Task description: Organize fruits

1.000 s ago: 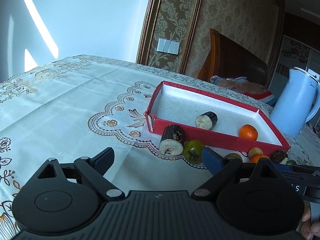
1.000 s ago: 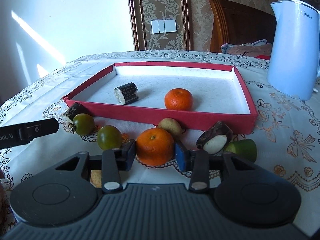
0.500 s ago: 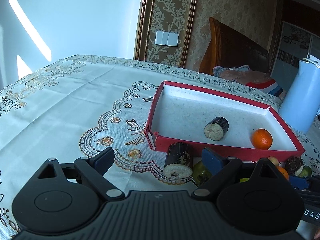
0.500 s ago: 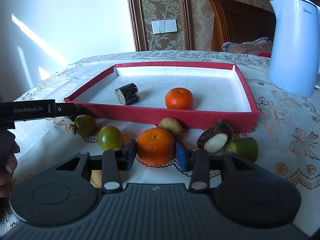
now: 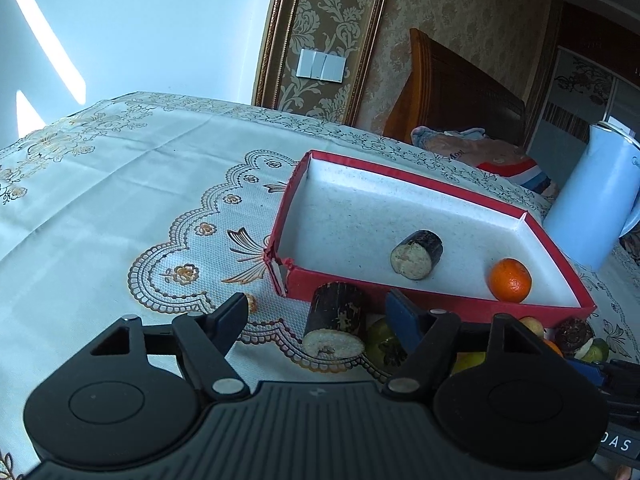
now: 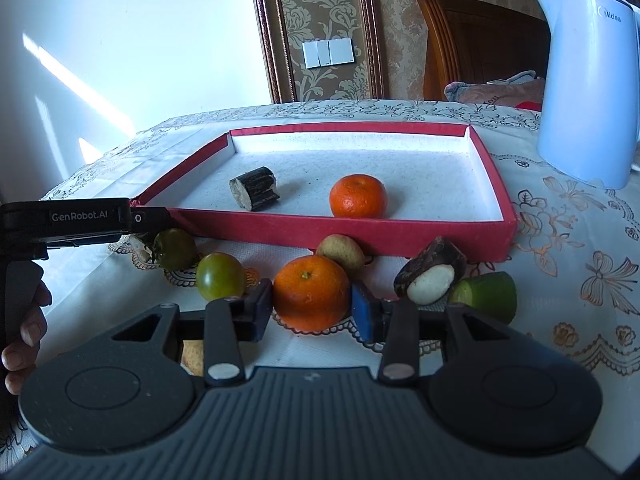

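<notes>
A red tray (image 6: 328, 232) (image 5: 420, 300) with a white floor holds a dark cut piece (image 6: 254, 189) and an orange (image 6: 358, 196). My left gripper (image 5: 318, 316) is open around a dark cylindrical cut piece (image 5: 336, 326) standing in front of the tray; it also shows from the side in the right wrist view (image 6: 148, 218). My right gripper (image 6: 312, 306) has its pads against both sides of an orange (image 6: 311, 298) on the cloth. Two green tomatoes (image 6: 220, 276) (image 6: 174, 249), a small yellowish fruit (image 6: 342, 252), a dark-and-white piece (image 6: 430, 278) and a green piece (image 6: 486, 294) lie in front of the tray.
A pale blue kettle (image 6: 588, 80) stands at the back right of the table. A wooden chair (image 6: 472, 44) with cloth on it stands behind the table. The patterned tablecloth (image 5: 120, 200) stretches to the left of the tray.
My left gripper has moved forward and right, so the dark cut piece now sits between its open fingers. My right gripper has stayed on the orange.
</notes>
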`<state>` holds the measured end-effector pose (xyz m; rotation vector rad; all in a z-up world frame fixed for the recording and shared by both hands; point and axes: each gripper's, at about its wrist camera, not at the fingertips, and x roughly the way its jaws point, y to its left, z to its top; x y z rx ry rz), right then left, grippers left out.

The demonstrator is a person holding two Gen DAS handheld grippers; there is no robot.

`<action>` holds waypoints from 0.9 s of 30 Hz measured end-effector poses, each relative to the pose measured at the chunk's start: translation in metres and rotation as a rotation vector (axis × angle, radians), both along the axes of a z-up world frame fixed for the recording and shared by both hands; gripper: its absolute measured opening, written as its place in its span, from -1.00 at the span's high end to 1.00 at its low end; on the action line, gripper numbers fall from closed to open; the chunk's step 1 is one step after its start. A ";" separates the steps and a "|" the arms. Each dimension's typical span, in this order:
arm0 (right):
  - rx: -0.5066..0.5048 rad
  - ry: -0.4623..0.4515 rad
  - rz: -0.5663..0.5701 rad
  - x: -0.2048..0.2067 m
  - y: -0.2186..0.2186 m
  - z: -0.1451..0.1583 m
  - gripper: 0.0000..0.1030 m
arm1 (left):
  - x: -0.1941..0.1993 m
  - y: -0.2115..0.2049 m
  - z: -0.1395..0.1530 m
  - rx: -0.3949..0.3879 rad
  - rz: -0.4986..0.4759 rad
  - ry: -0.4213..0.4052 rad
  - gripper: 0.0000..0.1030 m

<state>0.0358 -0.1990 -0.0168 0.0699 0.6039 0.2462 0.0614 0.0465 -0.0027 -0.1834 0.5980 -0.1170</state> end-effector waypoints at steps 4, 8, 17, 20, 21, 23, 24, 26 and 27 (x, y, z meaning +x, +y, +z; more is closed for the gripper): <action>0.001 0.002 0.001 0.000 0.000 0.000 0.24 | -0.001 0.001 -0.005 -0.061 -0.051 0.000 -0.47; 0.001 0.002 0.001 0.000 0.000 0.000 0.24 | 0.005 0.001 -0.009 -0.098 -0.071 0.005 -0.47; 0.002 0.002 0.001 0.000 -0.001 0.000 0.24 | 0.006 -0.005 -0.010 -0.135 -0.127 -0.008 0.00; 0.004 0.003 0.001 0.000 -0.001 0.000 0.24 | 0.006 -0.003 -0.010 -0.148 -0.118 -0.009 0.02; 0.004 0.003 0.001 0.000 -0.001 0.000 0.24 | 0.007 -0.002 -0.010 -0.153 -0.116 -0.008 0.03; 0.004 0.003 0.001 0.000 -0.001 0.000 0.24 | 0.005 -0.001 -0.010 -0.154 -0.110 -0.012 0.05; 0.004 0.003 0.001 0.000 -0.001 0.000 0.24 | 0.005 -0.001 -0.010 -0.152 -0.109 -0.014 0.05; 0.005 0.003 0.001 0.000 -0.002 0.000 0.24 | 0.004 0.000 -0.009 -0.147 -0.097 -0.021 0.12; 0.005 0.002 0.001 0.000 -0.002 0.000 0.24 | 0.003 0.001 -0.009 -0.142 -0.086 -0.027 0.16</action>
